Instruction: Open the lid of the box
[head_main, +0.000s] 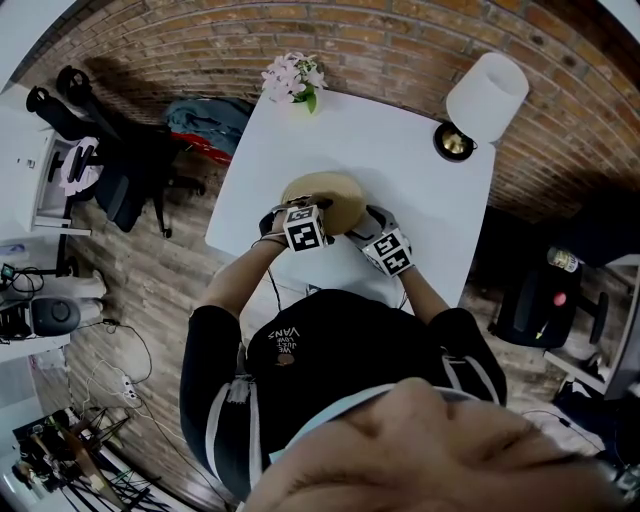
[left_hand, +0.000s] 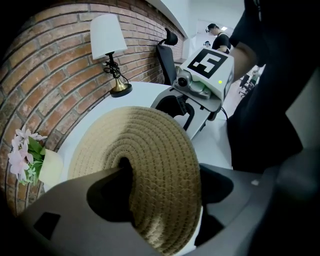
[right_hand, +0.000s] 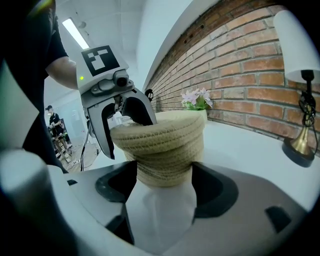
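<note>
A round woven rope box (head_main: 325, 200) stands on the white table (head_main: 400, 150) just in front of me. Its lid (left_hand: 150, 170) is tilted, and my left gripper (left_hand: 165, 192) is shut on the lid's rim, one jaw above and one below. My right gripper (right_hand: 165, 182) is shut on the box body (right_hand: 165, 167) from the opposite side. In the right gripper view the lid (right_hand: 160, 132) sits raised and skewed on the body, with the left gripper (right_hand: 117, 100) behind it. The right gripper (left_hand: 200, 85) shows beyond the lid in the left gripper view. Both marker cubes show in the head view.
A white-shaded lamp (head_main: 487, 95) on a brass base stands at the table's far right corner, and pink flowers (head_main: 293, 78) at the far left corner. A brick wall runs behind the table. A black office chair (head_main: 130, 170) stands on the floor to the left.
</note>
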